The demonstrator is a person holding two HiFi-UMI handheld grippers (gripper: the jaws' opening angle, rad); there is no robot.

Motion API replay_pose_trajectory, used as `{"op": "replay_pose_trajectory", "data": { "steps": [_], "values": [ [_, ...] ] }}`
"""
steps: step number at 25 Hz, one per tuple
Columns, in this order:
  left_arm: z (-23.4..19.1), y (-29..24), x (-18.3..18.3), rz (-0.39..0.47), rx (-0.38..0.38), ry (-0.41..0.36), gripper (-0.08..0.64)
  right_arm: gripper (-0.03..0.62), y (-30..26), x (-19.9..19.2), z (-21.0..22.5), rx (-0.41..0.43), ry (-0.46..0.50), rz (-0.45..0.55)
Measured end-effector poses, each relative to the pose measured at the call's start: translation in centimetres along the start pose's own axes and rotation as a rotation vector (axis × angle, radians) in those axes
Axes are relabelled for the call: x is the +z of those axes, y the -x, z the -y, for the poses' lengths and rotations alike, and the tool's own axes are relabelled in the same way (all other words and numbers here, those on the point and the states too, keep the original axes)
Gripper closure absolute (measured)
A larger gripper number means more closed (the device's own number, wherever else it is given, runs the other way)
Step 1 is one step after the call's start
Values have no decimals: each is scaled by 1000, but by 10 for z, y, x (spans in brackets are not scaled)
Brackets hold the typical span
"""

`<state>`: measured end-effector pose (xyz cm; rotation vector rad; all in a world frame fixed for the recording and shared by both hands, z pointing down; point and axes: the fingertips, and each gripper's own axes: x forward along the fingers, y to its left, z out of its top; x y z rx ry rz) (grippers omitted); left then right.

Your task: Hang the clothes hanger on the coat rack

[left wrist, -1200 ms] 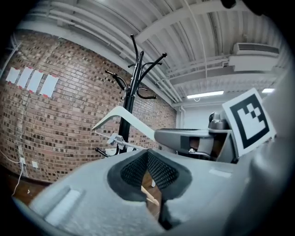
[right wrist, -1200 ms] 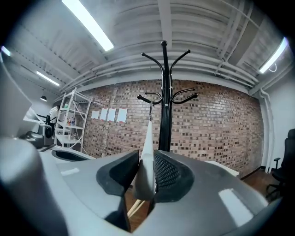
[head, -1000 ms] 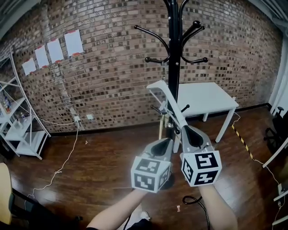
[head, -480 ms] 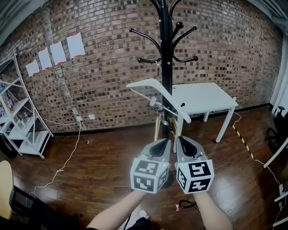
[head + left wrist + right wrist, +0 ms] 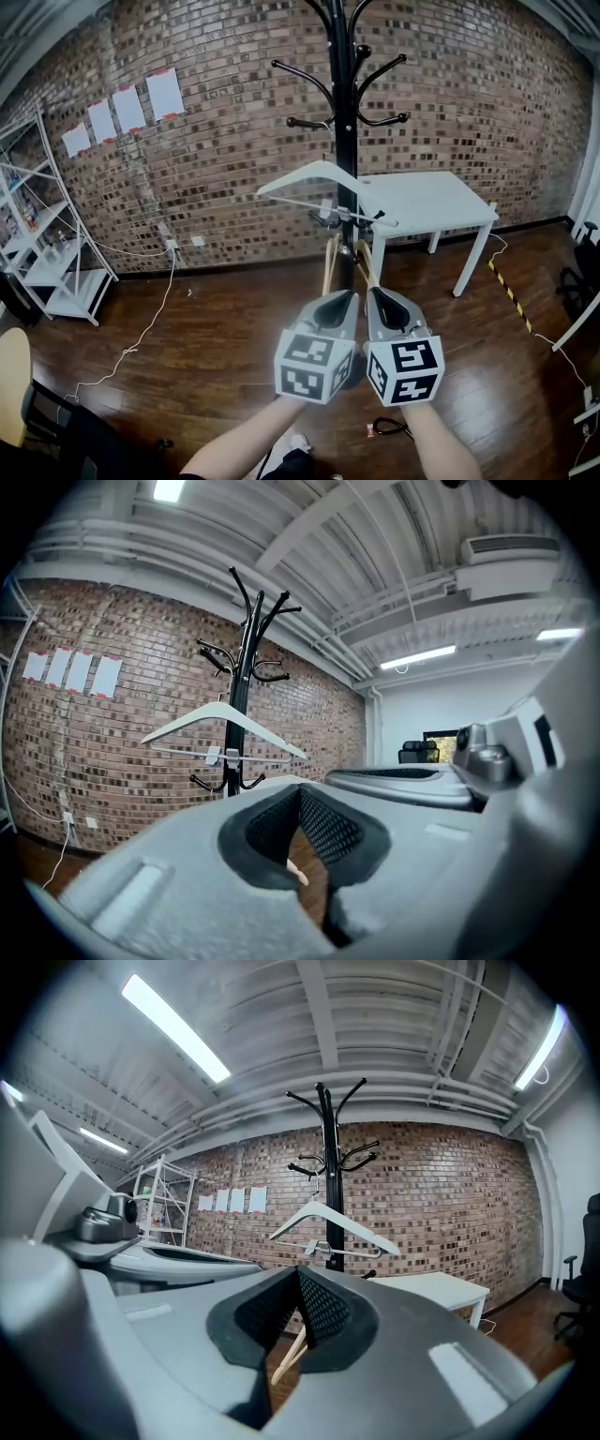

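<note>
A white clothes hanger [image 5: 314,176] hangs by its hook from a lower left arm of the black coat rack [image 5: 341,112], nearly level, with a clip bar beneath it. It also shows in the left gripper view, the hanger [image 5: 223,722] in front of the rack [image 5: 240,658], and in the right gripper view, the hanger [image 5: 330,1222] in front of the rack [image 5: 324,1147]. My left gripper [image 5: 339,300] and right gripper [image 5: 382,296] sit side by side below the hanger, well apart from it. Both are shut with nothing between the jaws, as the left gripper [image 5: 300,799] and right gripper [image 5: 298,1283] show close up.
A white table [image 5: 422,202] stands right of the rack against the brick wall. A white shelf unit [image 5: 37,253] is at the far left, with a cable [image 5: 141,328] trailing over the wooden floor. Tan wooden sticks [image 5: 330,267] lean at the rack's foot.
The hanger was tilted steeply, its right end down near my right gripper; it now hangs almost level on the rack. Both grippers have drawn together and away from it.
</note>
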<state>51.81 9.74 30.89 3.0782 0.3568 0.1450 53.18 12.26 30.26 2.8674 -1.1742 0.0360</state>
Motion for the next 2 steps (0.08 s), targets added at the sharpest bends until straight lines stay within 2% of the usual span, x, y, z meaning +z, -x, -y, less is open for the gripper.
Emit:
{"op": "replay_pose_trajectory", "data": {
  "steps": [2],
  "values": [
    [2,3,-3,-2,3,-2,555,592,4,-3,-1,3,-1,0]
  ]
}}
